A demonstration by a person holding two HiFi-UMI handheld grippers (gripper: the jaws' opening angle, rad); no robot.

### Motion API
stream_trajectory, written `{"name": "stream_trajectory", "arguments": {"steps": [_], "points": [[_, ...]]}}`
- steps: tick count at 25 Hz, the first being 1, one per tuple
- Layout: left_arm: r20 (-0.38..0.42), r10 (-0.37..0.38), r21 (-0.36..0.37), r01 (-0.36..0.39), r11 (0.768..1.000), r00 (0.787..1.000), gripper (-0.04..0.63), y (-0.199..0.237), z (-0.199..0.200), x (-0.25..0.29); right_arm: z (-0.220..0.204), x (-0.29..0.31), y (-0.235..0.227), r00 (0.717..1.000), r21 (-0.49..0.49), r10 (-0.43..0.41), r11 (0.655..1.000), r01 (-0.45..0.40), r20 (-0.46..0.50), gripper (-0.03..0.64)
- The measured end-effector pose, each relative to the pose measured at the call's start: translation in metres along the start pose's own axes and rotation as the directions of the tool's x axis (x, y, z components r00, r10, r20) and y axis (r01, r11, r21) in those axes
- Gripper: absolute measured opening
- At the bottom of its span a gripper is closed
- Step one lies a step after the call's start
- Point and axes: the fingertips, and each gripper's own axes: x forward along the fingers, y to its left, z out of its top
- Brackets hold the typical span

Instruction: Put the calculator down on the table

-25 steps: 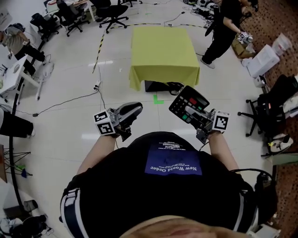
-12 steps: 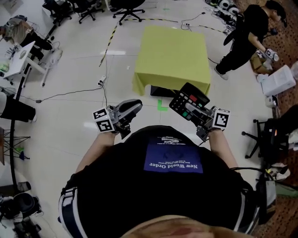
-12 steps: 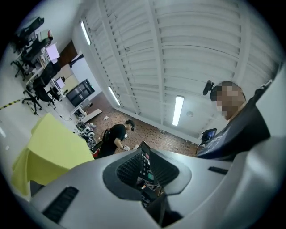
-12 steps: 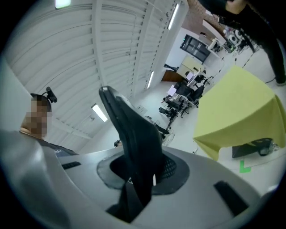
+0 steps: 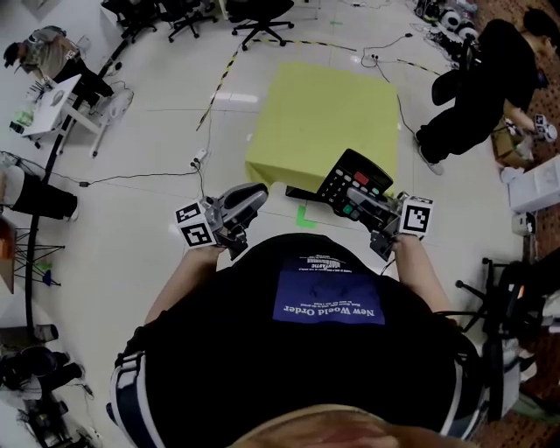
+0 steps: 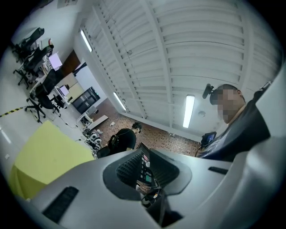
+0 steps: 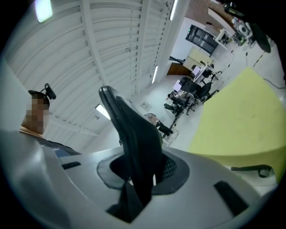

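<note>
Nearest, in front of black T-shirt (image 5: 328,350): left gripper (image 5: 254,194) w/ jaws a narrow slit apart & nothing between; right gripper (image 5: 360,203) clamped on lower end of black rectangular calculator (image 5: 353,182) w/ red & green keys, keypad up, held in air, not on table. Just beyond, green tape corner mark (image 5: 302,214) on white floor (image 5: 131,175), then square table under yellow-green cloth (image 5: 324,114), calculator's far end overlapping its near edge in head view. Farthest: person in black (image 5: 481,87) at right, black office chairs (image 5: 262,13) at top.
</note>
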Motion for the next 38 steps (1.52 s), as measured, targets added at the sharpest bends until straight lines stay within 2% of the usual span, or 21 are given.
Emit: {"name": "stream_trajectory", "arguments": {"steps": [4,10,18,21,24,30,33,35,38], "points": [[0.009,-0.002,-0.024,0.003,1.0,1.0,0.06,0.045,0.017,0.01,0.021,0.015,-0.038,0.999,-0.001,-0.046,0.999,0.046,-0.004,0.072],[-0.015,-0.108,-0.044,0.107,0.993,0.994,0.06,0.129,0.061,0.016,0.062,0.074,-0.071,0.993,-0.003,-0.112,0.994,0.112,0.041,0.072],[-0.128,-0.253,-0.062,0.247,0.967,0.959,0.06,0.224,0.134,0.039,0.117,0.139,-0.12,0.967,0.042,-0.219,0.976,0.215,0.132,0.072],[-0.15,-0.284,-0.083,0.274,0.958,0.947,0.06,0.254,0.147,0.048,0.129,0.154,-0.137,0.956,0.059,-0.259,0.966,0.253,0.139,0.072],[-0.152,-0.295,-0.097,0.283,0.954,0.943,0.06,0.274,0.148,0.058,0.134,0.16,-0.145,0.955,0.092,-0.26,0.964,0.249,0.144,0.072],[-0.161,-0.242,-0.089,0.23,0.969,0.957,0.06,0.291,0.139,0.083,0.155,0.143,-0.168,0.96,0.112,-0.25,0.965,0.237,0.125,0.072],[-0.171,-0.183,-0.059,0.175,0.983,0.968,0.06,0.296,0.134,0.101,0.174,0.129,-0.187,0.97,0.095,-0.223,0.972,0.214,0.094,0.072],[-0.17,-0.13,-0.03,0.127,0.991,0.977,0.06,0.3,0.133,0.116,0.191,0.122,-0.199,0.982,0.088,-0.176,0.981,0.17,0.069,0.072],[-0.136,-0.053,-0.012,0.052,0.999,0.989,0.06,0.304,0.132,0.152,0.22,0.107,-0.219,0.992,0.092,-0.128,0.988,0.126,0.019,0.072]]}}
